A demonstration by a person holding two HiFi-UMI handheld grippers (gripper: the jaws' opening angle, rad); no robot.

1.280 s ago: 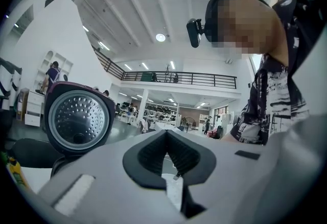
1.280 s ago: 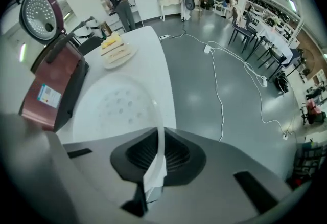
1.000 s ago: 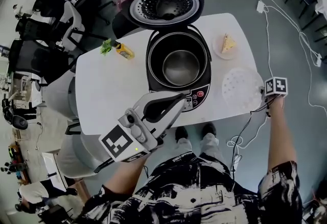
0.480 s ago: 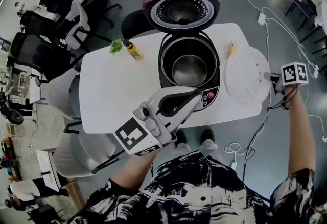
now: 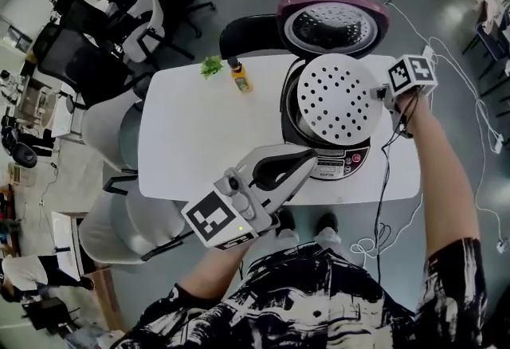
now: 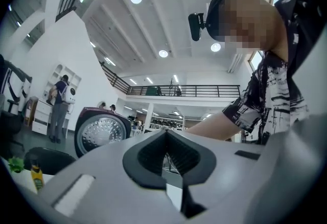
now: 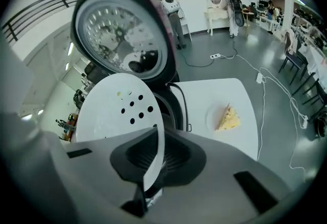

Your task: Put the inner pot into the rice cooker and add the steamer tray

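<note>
Rice cooker [image 5: 339,158] on right part of surface [image 5: 199,140], its lid [image 5: 333,21] hinged open at far side. Steamer tray [image 5: 339,99] above cooker mouth, tilted, right rim pinched in right claw [image 5: 384,92]. Bottle [image 5: 241,78] and leafy sprig [image 5: 211,66] near surface's far edge, left of cooker. Plate with wedge [image 7: 227,117] on surface, right of cooker. Left claw [image 5: 307,156] over near edge, before cooker. Office chairs [image 5: 147,9] behind surface, left.

Table: white top with rounded corners [image 5: 191,140], standing on grey floor [image 5: 446,204].
Rice cooker [image 5: 339,162]: right half, lid raised, panel at near edge.
Bottle [image 5: 240,78]: yellow, upright, near far edge.
Greens [image 5: 211,66]: just beside bottle.
Plate [image 7: 210,115]: white, beside cooker, carrying a yellow wedge [image 7: 228,117].
</note>
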